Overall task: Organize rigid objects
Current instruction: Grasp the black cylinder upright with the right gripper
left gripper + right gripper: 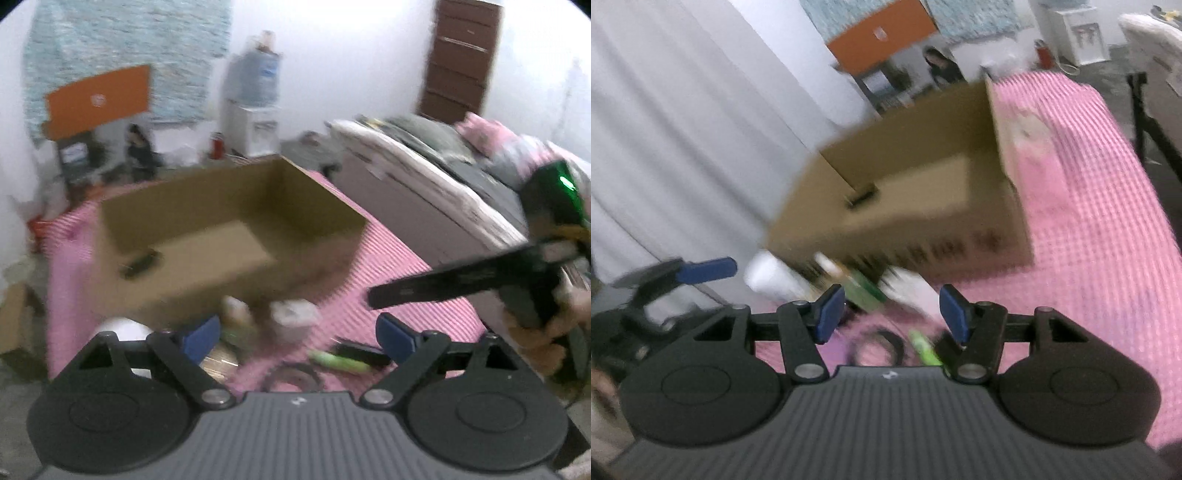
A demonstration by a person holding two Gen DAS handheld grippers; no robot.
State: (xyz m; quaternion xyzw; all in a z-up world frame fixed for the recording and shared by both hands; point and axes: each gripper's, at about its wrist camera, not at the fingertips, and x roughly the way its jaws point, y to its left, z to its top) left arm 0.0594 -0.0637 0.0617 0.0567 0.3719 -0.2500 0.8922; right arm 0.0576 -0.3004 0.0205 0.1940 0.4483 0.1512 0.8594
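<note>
An open cardboard box [236, 236] sits on a table covered with a pink checked cloth [1100, 229], its rim free on all sides. A single small dark object [140, 263] lies on the box floor near one corner; the rest of the floor is bare.

The left gripper [297, 334] hangs above the near edge of the table with its blue pads wide apart and nothing between them. The right gripper [892, 312] has its jaws partly spread, also holding nothing. In the left wrist view it shows at the right, beside the table's right edge.

Between the box's near wall and the grippers lies a blurred cluster: a white container [295, 314], a white rounded object [768, 275], a green-labelled item [866, 290], a bright green stick-shaped item [340, 360], a dark flat bar [360, 349] and a dark ring [291, 380].

To the right of the box the cloth is bare out to the table's edge. Beyond that edge stands a bed [424, 177].
</note>
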